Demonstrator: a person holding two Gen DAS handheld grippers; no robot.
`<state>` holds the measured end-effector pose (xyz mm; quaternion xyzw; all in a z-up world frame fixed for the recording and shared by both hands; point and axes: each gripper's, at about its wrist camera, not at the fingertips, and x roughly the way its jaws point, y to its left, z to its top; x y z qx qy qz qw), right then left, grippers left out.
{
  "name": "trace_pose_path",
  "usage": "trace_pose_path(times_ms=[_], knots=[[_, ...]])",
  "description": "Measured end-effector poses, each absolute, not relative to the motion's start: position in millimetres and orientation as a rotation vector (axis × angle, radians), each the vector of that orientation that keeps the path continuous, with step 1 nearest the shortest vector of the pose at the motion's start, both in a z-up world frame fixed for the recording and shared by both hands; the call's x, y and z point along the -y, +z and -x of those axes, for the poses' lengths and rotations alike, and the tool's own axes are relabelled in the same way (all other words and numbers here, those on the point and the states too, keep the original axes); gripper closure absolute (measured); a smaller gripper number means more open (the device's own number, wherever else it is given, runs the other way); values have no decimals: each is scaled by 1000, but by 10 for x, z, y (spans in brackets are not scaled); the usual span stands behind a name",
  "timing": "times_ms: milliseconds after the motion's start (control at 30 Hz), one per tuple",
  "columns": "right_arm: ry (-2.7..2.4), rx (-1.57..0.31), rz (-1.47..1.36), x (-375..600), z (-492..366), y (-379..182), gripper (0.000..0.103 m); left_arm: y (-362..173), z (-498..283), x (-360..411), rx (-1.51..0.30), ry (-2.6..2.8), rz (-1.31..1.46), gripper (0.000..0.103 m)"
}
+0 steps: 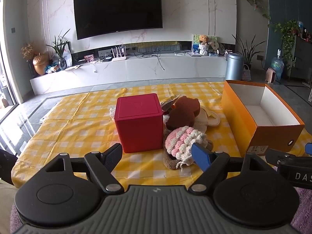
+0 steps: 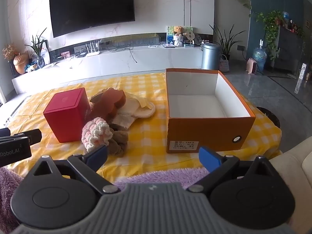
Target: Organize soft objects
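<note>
A heap of soft things lies mid-table: a pink-and-white crocheted piece, a brown bear-shaped sponge, a brown fuzzy cloth, and cream fabric with a slipper. An open, empty orange shoebox stands to the right. My left gripper is open and empty at the near table edge, in front of the heap. My right gripper is open and empty, in front of the shoebox.
A red cube box stands just left of the heap. The table has a yellow checked cloth. A purple fluffy fabric lies at the near edge. A TV wall and white cabinet are behind.
</note>
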<state>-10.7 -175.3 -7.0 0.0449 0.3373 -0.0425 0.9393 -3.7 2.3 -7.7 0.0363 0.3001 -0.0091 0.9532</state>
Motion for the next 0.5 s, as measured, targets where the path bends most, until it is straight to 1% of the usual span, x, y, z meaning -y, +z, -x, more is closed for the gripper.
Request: trace_pose_path(times_ms=[500], knots=[[-85, -690, -86, 1741, 125, -66, 5, -72, 40, -20, -612, -19, -72, 9]])
